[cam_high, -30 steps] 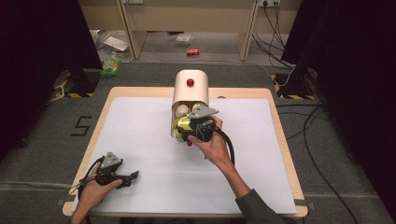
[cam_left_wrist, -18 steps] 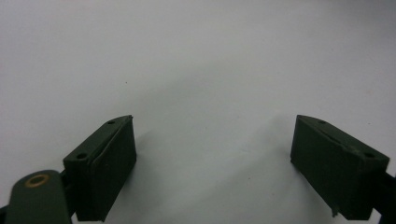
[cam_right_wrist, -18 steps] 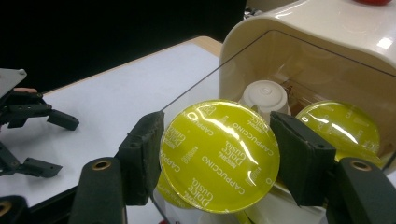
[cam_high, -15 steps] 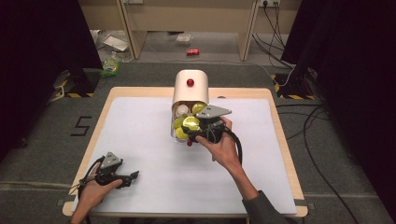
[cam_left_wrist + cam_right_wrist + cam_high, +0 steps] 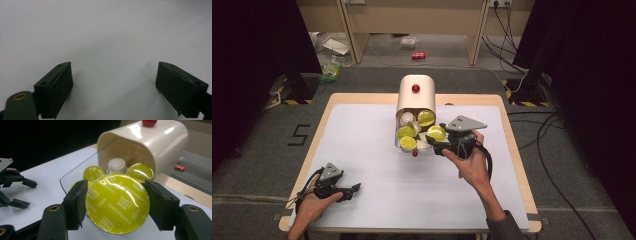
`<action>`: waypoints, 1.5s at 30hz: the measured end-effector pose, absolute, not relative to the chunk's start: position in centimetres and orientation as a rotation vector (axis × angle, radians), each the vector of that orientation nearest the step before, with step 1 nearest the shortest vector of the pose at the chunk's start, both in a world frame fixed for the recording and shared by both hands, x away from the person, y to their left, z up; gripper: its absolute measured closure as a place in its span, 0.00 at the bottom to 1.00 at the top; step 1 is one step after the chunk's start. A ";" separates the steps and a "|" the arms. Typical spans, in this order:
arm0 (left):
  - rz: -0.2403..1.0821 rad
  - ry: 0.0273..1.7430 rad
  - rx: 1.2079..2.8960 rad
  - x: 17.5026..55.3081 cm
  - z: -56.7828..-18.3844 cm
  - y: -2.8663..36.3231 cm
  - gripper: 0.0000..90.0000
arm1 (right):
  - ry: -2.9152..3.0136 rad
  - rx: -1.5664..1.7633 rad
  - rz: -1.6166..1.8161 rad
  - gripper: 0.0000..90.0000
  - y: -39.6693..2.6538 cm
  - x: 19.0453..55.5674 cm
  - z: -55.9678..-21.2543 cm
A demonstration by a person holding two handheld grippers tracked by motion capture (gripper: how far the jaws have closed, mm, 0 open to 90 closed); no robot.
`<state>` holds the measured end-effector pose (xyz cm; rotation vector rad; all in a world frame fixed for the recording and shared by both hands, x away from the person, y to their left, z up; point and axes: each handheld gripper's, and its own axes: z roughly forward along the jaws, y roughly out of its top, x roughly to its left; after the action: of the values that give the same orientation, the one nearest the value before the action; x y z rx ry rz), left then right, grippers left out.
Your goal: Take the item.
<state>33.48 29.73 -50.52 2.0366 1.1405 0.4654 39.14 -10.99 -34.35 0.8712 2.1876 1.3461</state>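
Right gripper view: my right claw (image 5: 117,205) is clamped on a yellow capsule (image 5: 117,203), one jaw on each side of its rim, foil lid facing the lens. Gripping across the rim keeps the foil unpunctured and the capsule flat-on, easy to carry. Behind it, at 12 o'clock, sits the cream container (image 5: 150,142), tipped on its side with the mouth toward me, so the capsules can be pulled straight out without lifting over a wall. A clear lid flap (image 5: 75,173) lies open on the counter (image 5: 45,180) in front of the mouth, like a ramp. Inside: more yellow capsules (image 5: 140,171) and one white capsule (image 5: 116,165), foil faces mostly outward.

High view: held capsule (image 5: 436,133) is just at the container mouth, at 3 o'clock of the loose pile (image 5: 408,137), near but apart from it. Red knob (image 5: 416,88) on top of the container (image 5: 416,95). My guess: I'm taking capsules out one at a time.

My left claw (image 5: 356,189) rests on the counter at 7 o'clock from the container, well apart. Left gripper view: its jaws stand wide, nothing between, just white counter (image 5: 105,37). Parked there to stay clear of the working hand.
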 end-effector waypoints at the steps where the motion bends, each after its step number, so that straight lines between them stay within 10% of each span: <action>1: 0.465 1.140 2.036 33.5 -50.5 29.7 0.15 | 2.182 0.873 1.346 0.42 -11.3 39.0 -34.3; 45: 0.465 1.141 2.035 33.5 -50.5 29.7 0.15 | 2.173 1.129 1.159 0.42 -18.7 39.2 -42.2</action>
<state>33.48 29.73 -50.53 2.0349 1.1409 0.4654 39.18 -18.67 -42.18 1.1292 2.1731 1.1587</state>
